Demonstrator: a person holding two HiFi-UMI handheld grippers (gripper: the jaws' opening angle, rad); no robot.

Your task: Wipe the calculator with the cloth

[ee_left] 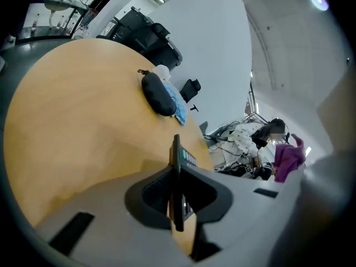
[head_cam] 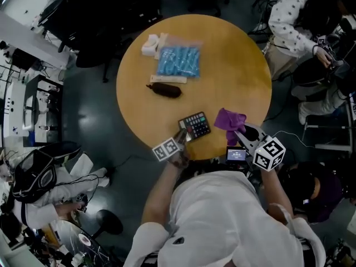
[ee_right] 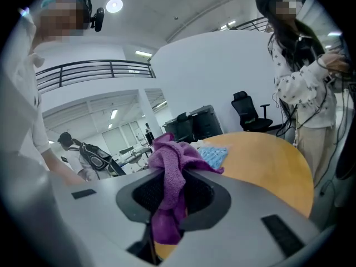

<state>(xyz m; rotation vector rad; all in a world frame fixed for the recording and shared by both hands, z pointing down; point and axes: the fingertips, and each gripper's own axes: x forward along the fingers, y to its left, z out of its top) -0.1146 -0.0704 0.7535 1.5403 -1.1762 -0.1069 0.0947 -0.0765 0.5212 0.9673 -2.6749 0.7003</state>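
Note:
The black calculator [head_cam: 195,125] lies near the front edge of the round wooden table [head_cam: 233,60]. My left gripper [head_cam: 181,137] is shut on its near left corner. In the left gripper view the calculator [ee_left: 177,174] shows edge-on between the pads. To its right, the purple cloth [head_cam: 229,119] bunches over the table edge, with my right gripper [head_cam: 240,131] shut on it. Seen from the right gripper view, the cloth [ee_right: 169,171] spills out of the jaws and hides the calculator.
At the back of the table lie a black pouch [head_cam: 164,89], a blue packet [head_cam: 178,61] and a white object [head_cam: 150,45]. A person in a spotted top [head_cam: 289,21] stands at the far right, another person [head_cam: 50,191] at the lower left.

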